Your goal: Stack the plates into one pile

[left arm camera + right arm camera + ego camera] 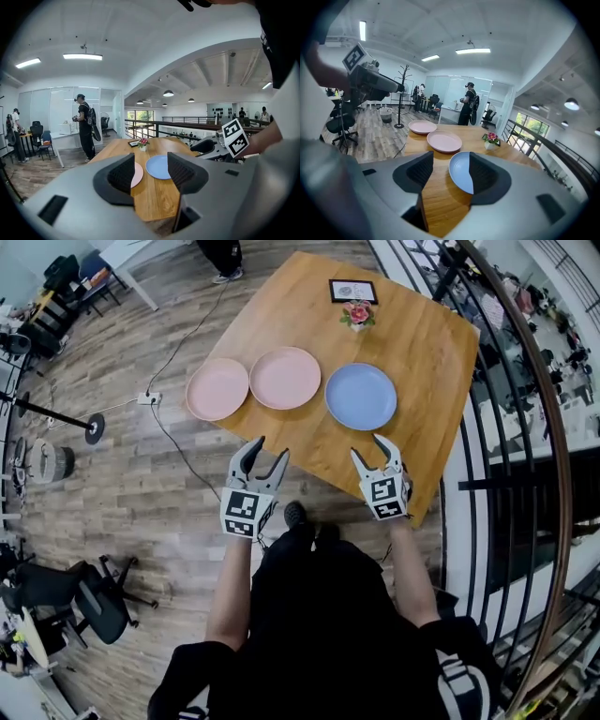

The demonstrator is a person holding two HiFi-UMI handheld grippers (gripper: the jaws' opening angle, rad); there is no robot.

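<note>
Three plates lie in a row on the wooden table [412,343]: a pink plate [217,388] at the left corner, a second pink plate [285,378] in the middle and a blue plate [361,396] at the right. My left gripper [265,452] hovers open near the table's near edge, below the pink plates. My right gripper [370,448] is open too, just short of the blue plate. Between the right jaws I see the blue plate [461,172] ahead, untouched. The left gripper [151,174] looks at a pink plate [137,175] and the blue plate [158,167].
A small pot of flowers [357,314] and a framed card [352,291] stand at the table's far side. A black railing [511,418] runs along the right. A person [86,125] stands beyond the table. Cables and a stand [66,418] lie on the floor at the left.
</note>
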